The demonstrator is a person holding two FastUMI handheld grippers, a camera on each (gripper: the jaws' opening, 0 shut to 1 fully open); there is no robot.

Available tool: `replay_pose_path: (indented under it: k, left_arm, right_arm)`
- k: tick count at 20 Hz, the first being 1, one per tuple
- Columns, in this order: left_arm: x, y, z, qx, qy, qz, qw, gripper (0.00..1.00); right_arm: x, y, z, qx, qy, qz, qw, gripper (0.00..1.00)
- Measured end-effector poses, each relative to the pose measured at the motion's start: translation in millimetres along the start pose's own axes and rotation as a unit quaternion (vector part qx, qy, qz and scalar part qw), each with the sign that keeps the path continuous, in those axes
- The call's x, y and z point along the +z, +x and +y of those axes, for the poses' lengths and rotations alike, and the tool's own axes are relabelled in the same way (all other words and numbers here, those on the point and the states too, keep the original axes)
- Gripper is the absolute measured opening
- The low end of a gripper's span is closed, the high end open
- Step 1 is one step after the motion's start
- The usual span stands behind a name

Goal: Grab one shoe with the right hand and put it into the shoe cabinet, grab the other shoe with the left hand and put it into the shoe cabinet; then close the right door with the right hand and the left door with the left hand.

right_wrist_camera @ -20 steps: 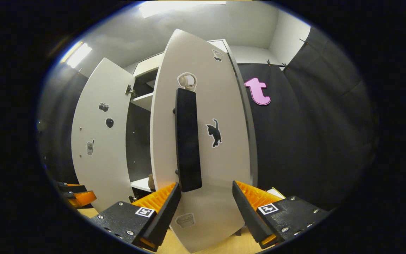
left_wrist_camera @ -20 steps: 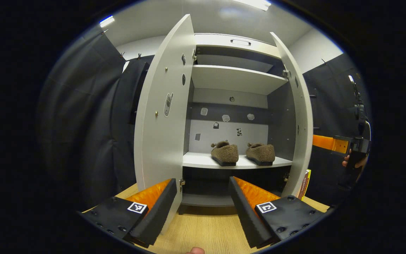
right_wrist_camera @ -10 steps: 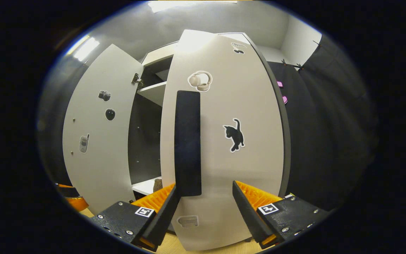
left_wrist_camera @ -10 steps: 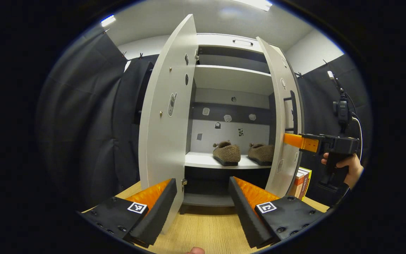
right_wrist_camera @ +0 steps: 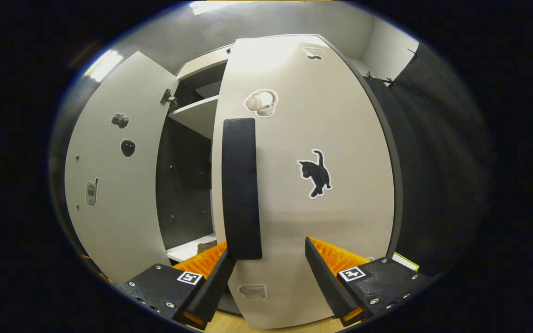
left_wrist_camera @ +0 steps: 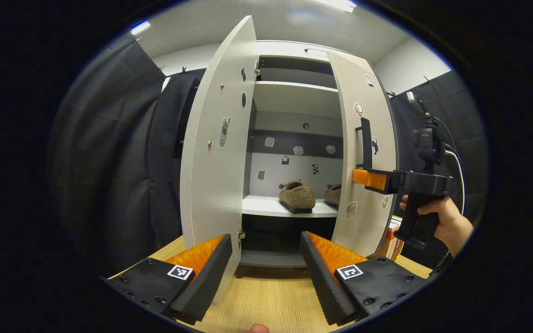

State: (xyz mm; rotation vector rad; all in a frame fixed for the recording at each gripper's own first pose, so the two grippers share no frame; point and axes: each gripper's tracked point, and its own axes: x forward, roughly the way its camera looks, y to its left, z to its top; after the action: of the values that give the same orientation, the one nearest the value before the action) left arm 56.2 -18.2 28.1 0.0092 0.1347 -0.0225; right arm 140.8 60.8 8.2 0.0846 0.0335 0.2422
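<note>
Holding my left gripper [left_wrist_camera: 266, 273] spread, empty, facing shoe cabinet [left_wrist_camera: 294, 46]. Pressing my right gripper [right_wrist_camera: 269, 277], fingers spread, against right door [right_wrist_camera: 303, 185] beside its handle [right_wrist_camera: 241, 185]; rigid hinged panel, judging it light, best pushed flat. Shoes [left_wrist_camera: 297, 196] sitting on shelf inside. Left door [left_wrist_camera: 215, 138] standing wide open.
</note>
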Motion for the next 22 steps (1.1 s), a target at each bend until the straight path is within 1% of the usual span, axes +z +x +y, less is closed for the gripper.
replay_pose_path:
  k: [1,2,5,7,8,11,12,13,14,15,16,17,18,19,20,21,22]
  left_arm:
    - [1,0,-1,-0.002,-0.002,-0.001,1.0,0.97]
    - [3,-1,-1,-0.002,-0.004,-0.002,1.0,0.99]
    - [6,-2,3,0.004,-0.013,-0.006,1.0,0.99]
    - [13,-9,13,0.016,-0.013,-0.012,1.0,0.94]
    - [17,-12,19,0.024,-0.013,-0.015,1.0,0.97]
    - [29,-23,47,0.056,-0.018,-0.023,0.998,0.97]
    - [33,-27,61,0.072,-0.02,-0.027,0.997,0.97]
    - [37,-30,75,0.087,-0.02,-0.031,0.996,0.97]
    - [40,-32,90,0.105,-0.018,-0.034,0.994,1.0]
    - [45,-33,107,0.122,-0.014,-0.037,0.992,1.0]
    - [51,-33,122,0.138,-0.007,-0.042,0.99,0.97]
    - [57,-32,140,0.156,0.0,-0.048,0.987,0.97]
    - [62,-27,155,0.17,0.005,-0.047,0.984,1.0]
    - [62,-23,167,0.182,0.009,-0.04,0.982,0.97]
    - [63,-15,176,0.189,0.009,-0.036,0.981,0.97]
    - [65,-5,181,0.187,0.008,-0.037,0.982,0.94]
    - [67,5,183,0.182,0.007,-0.04,0.982,0.97]
  right_arm:
    - [1,-1,0,0.0,-0.002,0.002,1.0,0.92]
    - [2,-3,-1,-0.001,-0.005,0.001,1.0,0.92]
    - [2,-11,-3,0.001,-0.014,0.0,1.0,0.93]
    - [2,-24,-4,0.005,-0.013,0.003,1.0,0.94]
    - [3,-31,-6,0.002,-0.015,0.003,1.0,0.94]
    - [7,-53,-17,-0.007,-0.016,0.006,1.0,0.94]
    - [10,-60,-20,-0.01,-0.011,0.008,1.0,0.9]
    - [14,-66,-24,-0.012,-0.006,0.004,1.0,0.94]
    - [17,-72,-28,-0.016,-0.005,0.001,1.0,0.94]
    - [21,-78,-33,-0.02,-0.006,-0.004,1.0,0.94]
    - [24,-85,-36,-0.025,-0.01,-0.008,1.0,0.94]
    - [27,-91,-39,-0.028,-0.014,-0.01,0.999,0.94]
    - [28,-97,-42,-0.029,-0.017,-0.01,0.999,0.94]
    - [29,-102,-45,-0.031,-0.02,-0.009,0.999,0.94]
    - [30,-106,-48,-0.035,-0.022,-0.009,0.999,0.94]
    - [31,-109,-51,-0.04,-0.024,-0.009,0.999,0.94]
    - [31,-113,-55,-0.044,-0.026,-0.008,0.999,0.94]
